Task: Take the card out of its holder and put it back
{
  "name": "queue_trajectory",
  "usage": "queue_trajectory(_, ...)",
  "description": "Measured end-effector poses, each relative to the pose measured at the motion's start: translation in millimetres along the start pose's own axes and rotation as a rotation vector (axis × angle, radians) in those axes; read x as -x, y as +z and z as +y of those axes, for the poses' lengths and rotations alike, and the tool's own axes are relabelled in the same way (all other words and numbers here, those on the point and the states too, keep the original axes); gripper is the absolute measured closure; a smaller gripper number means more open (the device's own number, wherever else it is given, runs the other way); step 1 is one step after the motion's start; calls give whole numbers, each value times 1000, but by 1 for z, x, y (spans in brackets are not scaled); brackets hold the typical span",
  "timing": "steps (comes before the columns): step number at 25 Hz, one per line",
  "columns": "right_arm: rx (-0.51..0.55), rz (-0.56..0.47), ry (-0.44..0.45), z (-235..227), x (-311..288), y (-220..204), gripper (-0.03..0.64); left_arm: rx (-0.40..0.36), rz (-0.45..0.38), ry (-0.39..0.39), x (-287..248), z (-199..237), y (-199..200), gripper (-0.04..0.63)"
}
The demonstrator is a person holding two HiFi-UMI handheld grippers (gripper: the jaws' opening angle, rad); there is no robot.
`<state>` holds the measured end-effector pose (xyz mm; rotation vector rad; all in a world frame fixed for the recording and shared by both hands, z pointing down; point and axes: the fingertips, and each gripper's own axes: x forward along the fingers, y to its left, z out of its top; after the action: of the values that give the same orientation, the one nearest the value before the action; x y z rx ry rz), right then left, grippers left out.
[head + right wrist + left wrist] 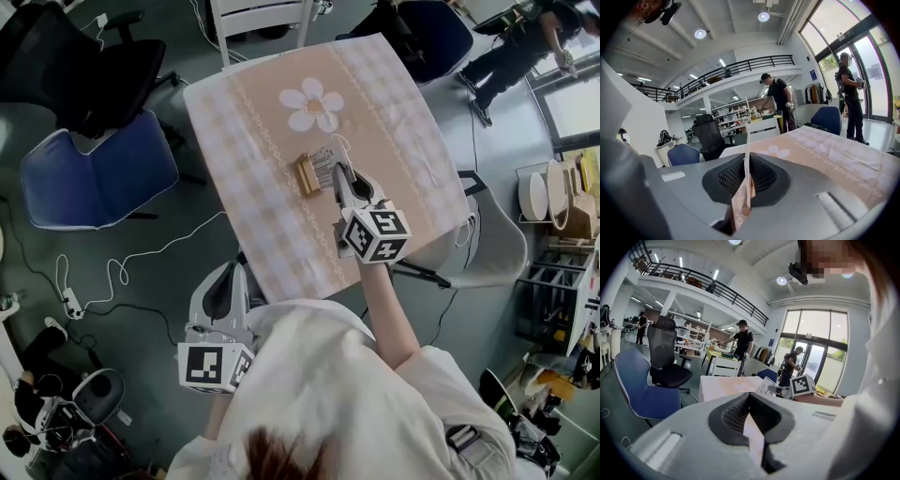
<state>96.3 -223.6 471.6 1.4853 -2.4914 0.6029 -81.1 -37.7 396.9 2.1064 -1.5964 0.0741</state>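
Observation:
A small wooden card holder (305, 175) lies on the beige checked tablecloth (253, 122), just below the white flower print. A white printed card (322, 160) stands at its right side, with my right gripper (336, 172) shut on it. In the right gripper view the card (747, 161) shows edge-on between the dark pads of that gripper (747, 157). I cannot tell whether its lower edge sits in the holder's slot. My left gripper (232, 272) hangs off the table's near-left edge, with its jaws together on nothing (749, 397). From the left gripper view the card (764, 387) stands upright.
A blue chair (98, 178) and a black office chair (89, 66) stand left of the table, a white chair (262, 19) beyond it and a grey one (487, 248) to the right. Cables trail over the floor (112, 272). People stand in the background (742, 341).

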Motion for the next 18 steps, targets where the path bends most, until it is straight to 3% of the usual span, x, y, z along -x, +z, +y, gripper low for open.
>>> queue_trajectory(18, 10, 67, -33, 2, -12, -9, 603, 22, -22, -3, 6, 4, 3, 595)
